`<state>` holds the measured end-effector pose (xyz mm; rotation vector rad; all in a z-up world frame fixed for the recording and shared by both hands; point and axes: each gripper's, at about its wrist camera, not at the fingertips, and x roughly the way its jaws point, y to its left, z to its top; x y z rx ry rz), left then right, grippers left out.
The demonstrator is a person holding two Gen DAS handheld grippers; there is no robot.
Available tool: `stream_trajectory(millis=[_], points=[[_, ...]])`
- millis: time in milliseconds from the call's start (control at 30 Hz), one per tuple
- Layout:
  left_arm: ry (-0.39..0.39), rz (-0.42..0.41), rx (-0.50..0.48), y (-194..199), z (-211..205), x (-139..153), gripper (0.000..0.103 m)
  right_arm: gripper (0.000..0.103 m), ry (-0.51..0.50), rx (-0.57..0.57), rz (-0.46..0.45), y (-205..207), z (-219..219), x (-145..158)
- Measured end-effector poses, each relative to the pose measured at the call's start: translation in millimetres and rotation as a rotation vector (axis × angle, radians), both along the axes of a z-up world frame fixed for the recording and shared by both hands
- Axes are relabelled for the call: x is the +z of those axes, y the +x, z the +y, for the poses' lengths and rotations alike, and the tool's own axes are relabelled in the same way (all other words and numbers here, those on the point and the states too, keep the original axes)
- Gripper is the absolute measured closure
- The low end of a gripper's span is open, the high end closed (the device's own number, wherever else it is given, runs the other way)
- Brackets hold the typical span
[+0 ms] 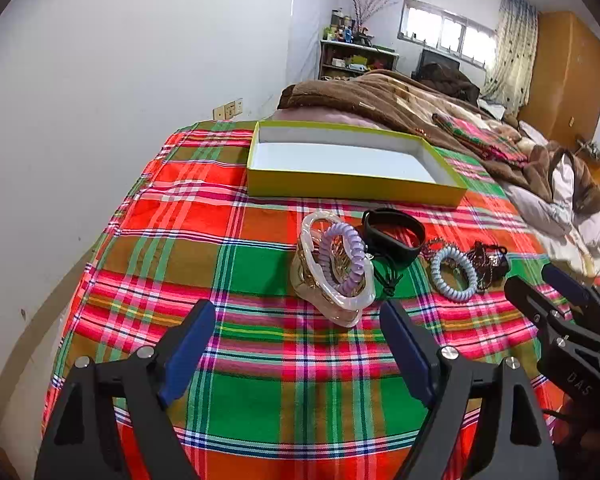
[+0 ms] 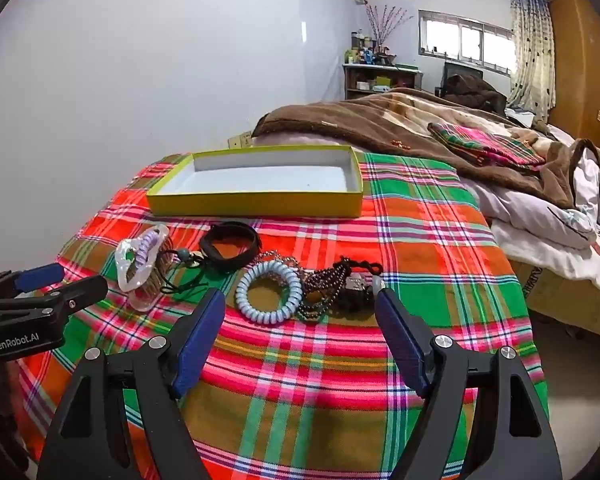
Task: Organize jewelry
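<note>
in the left wrist view, the left gripper (image 1: 298, 344) is seen at 6 o'clock with its jaws spread wide and nothing held between them. just beyond it, on the plaid cloth (image 1: 256, 392), a clear hair claw (image 1: 332, 276) is stood tilted with a purple coil tie (image 1: 346, 260) looped over it. a black band (image 1: 394, 236) is found at 1 o'clock from the claw, touching a black cord (image 1: 386, 276). a pale blue coil tie (image 1: 454, 274) and a dark bead pile (image 1: 488, 264) are laid at 3 o'clock. a yellow box (image 1: 352, 188), open and white inside, is set at 12 o'clock. the right gripper (image 1: 540, 284) is glimpsed at 4 o'clock, released.

in the right wrist view, the right gripper (image 2: 300, 332) is held released at 6 o'clock, nothing grasped. the pale blue coil tie (image 2: 269, 292) is seen just ahead, touching the bead pile (image 2: 332, 284). the black band (image 2: 230, 246), hair claw (image 2: 140, 268) and yellow box (image 2: 256, 200) are seen from 10 to 12 o'clock. the left gripper (image 2: 60, 280) is seen at 9 o'clock.
</note>
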<state>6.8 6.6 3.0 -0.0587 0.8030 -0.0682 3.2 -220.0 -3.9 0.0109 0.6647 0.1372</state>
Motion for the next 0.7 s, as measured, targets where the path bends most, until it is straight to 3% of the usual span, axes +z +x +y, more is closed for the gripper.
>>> stream_trajectory(millis=[167,433,700], points=[[-0.025,-0.002,0.014,-0.6,4.2,1.4,0.019,0.026,0.005,0.001,-0.001,0.3,1.9,0.4],[0.016,-0.008,0.051,0.8,4.2,4.7,0.019,0.026,0.005,0.001,-0.001,-0.5,3.7,1.1],[-0.002,0.003,0.062,0.7,9.0,3.2,0.020,0.026,0.008,-0.005,0.000,-0.9,3.0,1.3]])
